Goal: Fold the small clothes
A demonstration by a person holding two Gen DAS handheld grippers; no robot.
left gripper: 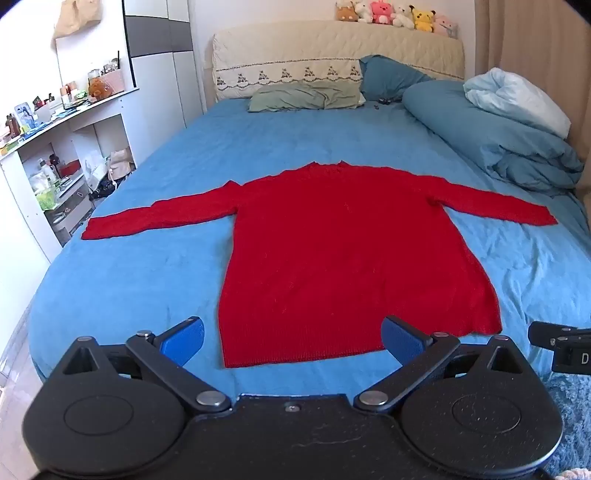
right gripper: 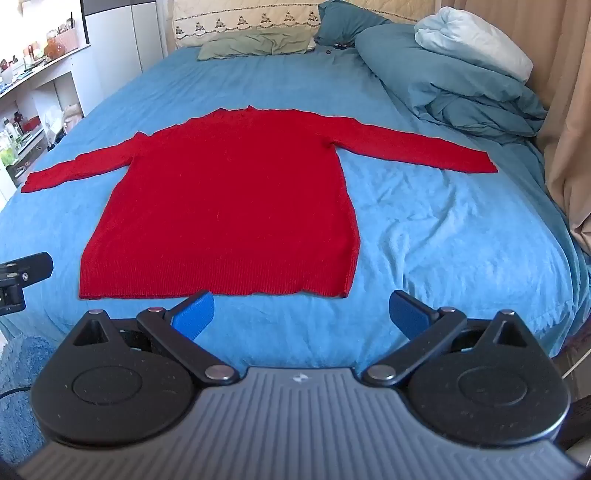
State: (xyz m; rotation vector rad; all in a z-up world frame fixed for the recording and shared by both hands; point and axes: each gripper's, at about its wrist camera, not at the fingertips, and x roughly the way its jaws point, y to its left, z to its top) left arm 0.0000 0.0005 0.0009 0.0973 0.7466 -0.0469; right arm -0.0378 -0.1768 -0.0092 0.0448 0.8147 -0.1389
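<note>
Two tongs, left tongs (left gripper: 291,339) and right tongs (right gripper: 301,312), spread wide, red sweater (left gripper: 343,258) flat, plush toys (left gripper: 395,14) only in left view.

I could read only one mark: a white letter "D" on the black body of the right gripper (left gripper: 561,345), cut off at the edge of my left wrist view. Labels on the shelf clutter (left gripper: 44,110) were too small.

Bare sheet (right gripper: 424,221) either side of red sweater (right gripper: 229,206); heaped duvet (right gripper: 450,85) blocks far right, pillow (right gripper: 258,46) behind.
</note>
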